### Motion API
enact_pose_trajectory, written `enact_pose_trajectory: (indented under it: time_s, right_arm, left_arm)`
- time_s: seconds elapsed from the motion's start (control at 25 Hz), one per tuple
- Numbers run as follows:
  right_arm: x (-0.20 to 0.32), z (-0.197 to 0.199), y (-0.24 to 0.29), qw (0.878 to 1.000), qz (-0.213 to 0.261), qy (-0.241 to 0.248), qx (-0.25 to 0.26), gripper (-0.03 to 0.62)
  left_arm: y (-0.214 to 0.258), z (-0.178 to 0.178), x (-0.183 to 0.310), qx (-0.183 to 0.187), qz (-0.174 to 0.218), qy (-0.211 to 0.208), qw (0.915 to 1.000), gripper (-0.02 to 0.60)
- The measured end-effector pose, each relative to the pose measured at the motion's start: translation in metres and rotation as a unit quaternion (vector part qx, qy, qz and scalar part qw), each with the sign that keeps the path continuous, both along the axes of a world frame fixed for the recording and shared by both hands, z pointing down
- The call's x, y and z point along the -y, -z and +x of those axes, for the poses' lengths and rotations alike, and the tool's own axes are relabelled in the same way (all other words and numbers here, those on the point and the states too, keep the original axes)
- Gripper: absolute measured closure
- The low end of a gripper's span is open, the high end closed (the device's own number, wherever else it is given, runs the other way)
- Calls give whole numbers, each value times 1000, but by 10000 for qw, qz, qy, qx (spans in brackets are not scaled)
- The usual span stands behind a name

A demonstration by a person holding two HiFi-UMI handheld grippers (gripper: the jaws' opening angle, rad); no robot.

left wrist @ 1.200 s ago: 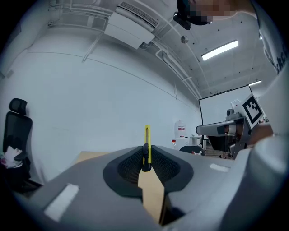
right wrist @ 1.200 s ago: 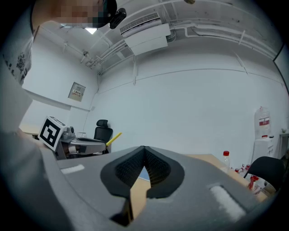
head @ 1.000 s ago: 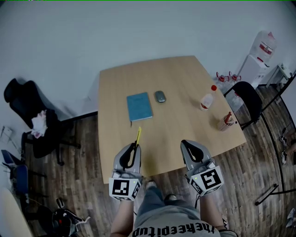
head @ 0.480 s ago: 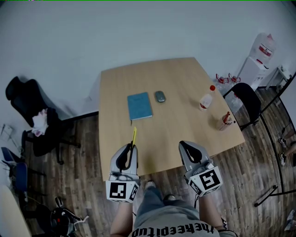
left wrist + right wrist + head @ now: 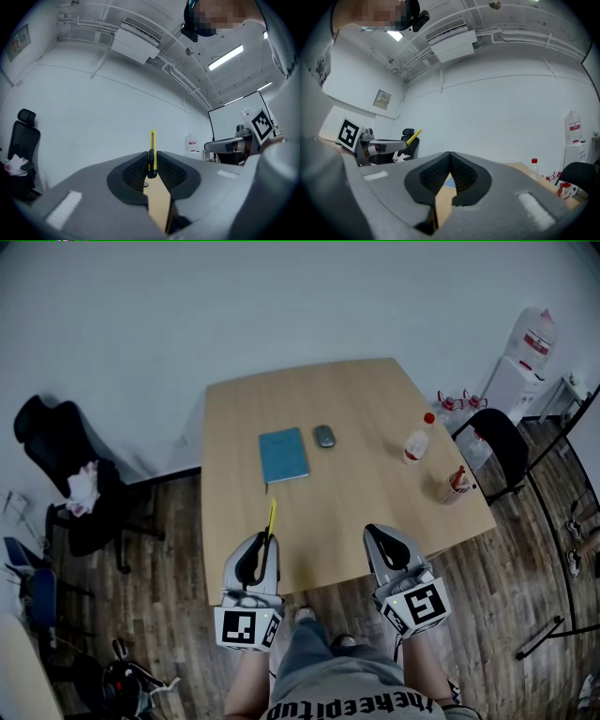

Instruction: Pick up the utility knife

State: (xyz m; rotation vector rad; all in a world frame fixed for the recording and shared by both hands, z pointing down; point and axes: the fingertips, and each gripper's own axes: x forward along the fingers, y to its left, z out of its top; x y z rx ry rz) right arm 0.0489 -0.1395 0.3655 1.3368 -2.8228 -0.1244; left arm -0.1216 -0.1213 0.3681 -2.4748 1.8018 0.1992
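Head view: the left hand-held gripper is clamped on the yellow utility knife. The knife juts forward past the jaws over the near edge of the tabletop and points toward a blue notebook. The right hand-held gripper has its jaws pressed together with nothing between them.

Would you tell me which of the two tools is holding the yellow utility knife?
The left tool: its jaws clamp the utility knife, which sticks out ahead; the right tool is shut and empty.
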Motion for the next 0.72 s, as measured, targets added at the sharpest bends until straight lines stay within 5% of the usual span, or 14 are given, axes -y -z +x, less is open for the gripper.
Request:
enact_pose_trajectory:
  time_s: [0.72]
  right_arm:
    - [12,0,1,10000,12,-46,55,594]
  left_arm:
    - [3,1,11,-47,34,-29,10000,506]
